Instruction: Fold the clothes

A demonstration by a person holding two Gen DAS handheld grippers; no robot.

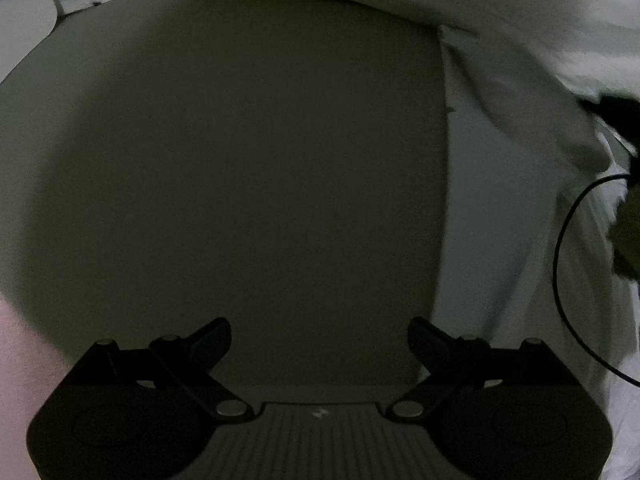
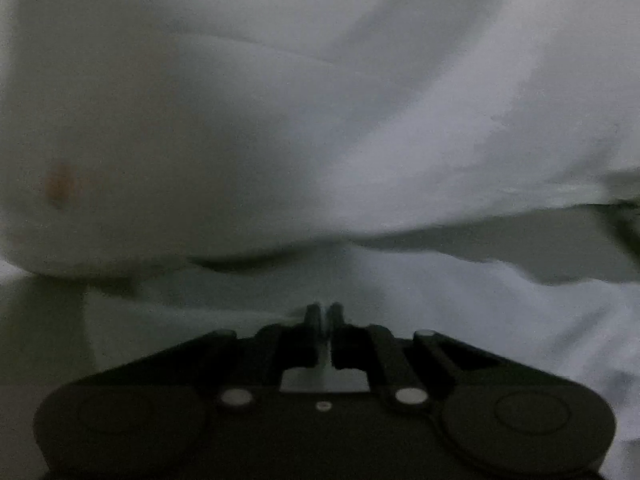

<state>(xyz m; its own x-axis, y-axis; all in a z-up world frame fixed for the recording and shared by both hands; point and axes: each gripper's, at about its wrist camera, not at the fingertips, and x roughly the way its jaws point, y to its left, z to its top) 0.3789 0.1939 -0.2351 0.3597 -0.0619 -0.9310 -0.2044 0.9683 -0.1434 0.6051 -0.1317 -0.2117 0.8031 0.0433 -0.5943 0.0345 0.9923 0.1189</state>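
A white, thin cotton-like garment (image 2: pixel 280 120) lies rumpled across the scene. In the right wrist view it fills nearly everything ahead, with a raised fold running from left to right and a hemmed edge (image 2: pixel 560 192) lifting off the layer below on the right; a faint orange-brown stain (image 2: pixel 60 186) marks it at the left. In the left wrist view the same pale cloth (image 1: pixel 520 160) drapes along the far side and down the right, beside a broad, smooth, dull olive-grey surface (image 1: pixel 240 160) that may be the bench or another sheet; I cannot tell which.

The fabric looks light, limp and easily creased, not slippery or fragile. It should slump wherever it is unsupported, so a pinch at a hem or corner, through one layer only, seems the best hold for drawing a fold over flat.

The right tool (image 2: pixel 324 312) has its fingers almost together, and pale cloth sits just at their tips; whether a layer is actually pinched there the blur does not let me say. The left tool (image 1: pixel 319 338) stands wide, nothing between its fingers, pointing steeply down over the olive-grey surface, well clear of the white cloth's edge. A thin black cable (image 1: pixel 560 240) loops at the right.
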